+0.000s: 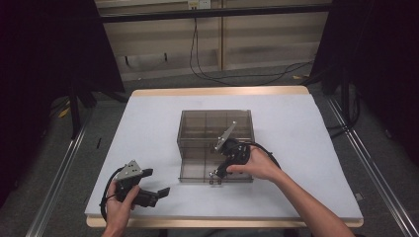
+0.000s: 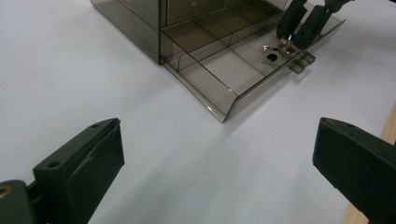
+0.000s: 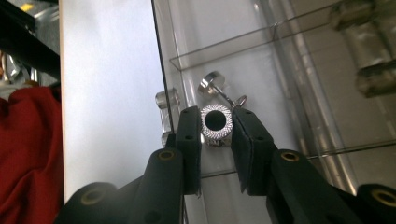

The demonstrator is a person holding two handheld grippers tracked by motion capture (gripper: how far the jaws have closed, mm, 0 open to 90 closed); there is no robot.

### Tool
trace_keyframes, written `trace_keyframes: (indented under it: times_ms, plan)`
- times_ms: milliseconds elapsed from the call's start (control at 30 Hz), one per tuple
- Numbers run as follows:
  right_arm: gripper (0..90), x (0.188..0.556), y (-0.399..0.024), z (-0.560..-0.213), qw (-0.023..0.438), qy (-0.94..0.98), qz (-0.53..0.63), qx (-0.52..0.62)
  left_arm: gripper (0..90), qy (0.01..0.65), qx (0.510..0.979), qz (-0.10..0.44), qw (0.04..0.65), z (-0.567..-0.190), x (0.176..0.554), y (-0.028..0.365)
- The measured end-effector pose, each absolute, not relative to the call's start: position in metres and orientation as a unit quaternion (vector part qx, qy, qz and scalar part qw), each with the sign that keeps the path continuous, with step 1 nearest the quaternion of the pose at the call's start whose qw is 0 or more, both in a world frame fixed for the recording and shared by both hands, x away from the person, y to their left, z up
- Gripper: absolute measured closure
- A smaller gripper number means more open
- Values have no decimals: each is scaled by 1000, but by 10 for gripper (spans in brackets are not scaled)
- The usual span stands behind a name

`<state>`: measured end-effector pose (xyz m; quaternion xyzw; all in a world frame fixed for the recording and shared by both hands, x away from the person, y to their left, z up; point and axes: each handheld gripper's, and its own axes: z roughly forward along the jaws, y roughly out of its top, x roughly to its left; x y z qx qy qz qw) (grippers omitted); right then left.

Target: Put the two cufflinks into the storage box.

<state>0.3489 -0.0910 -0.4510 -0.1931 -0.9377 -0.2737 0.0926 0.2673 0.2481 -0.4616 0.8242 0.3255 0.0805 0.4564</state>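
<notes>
L hand-held gripper (image 1: 157,183) | white table (image 1: 148,128) | grey floor (image 1: 59,148), black curtains (image 1: 44,59)

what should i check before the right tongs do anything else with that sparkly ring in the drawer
1. Grip on the sparkly ring: right tongs closed with a pad on each side of it. Ok.
2. Ring lifted off the drawer floor or resting on it: cannot tell.
3. Second small piece, a round metal disc just beyond the ring: whether it is linked to the ring, cannot tell.
4. Drawer pulled out of the smoky plastic box, compartments open from above. Ok.
5. Left tongs open, over the bare white table, away from the drawer. Ok.
</notes>
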Motion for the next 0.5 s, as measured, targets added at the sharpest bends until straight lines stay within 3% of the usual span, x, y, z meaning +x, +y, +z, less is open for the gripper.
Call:
trace_keyframes:
  times_ms: [500]
  plan:
    - [708, 347, -87, -454, 83, -942, -258, -197, 20, 326, 824, 80, 457, -461, 267, 249]
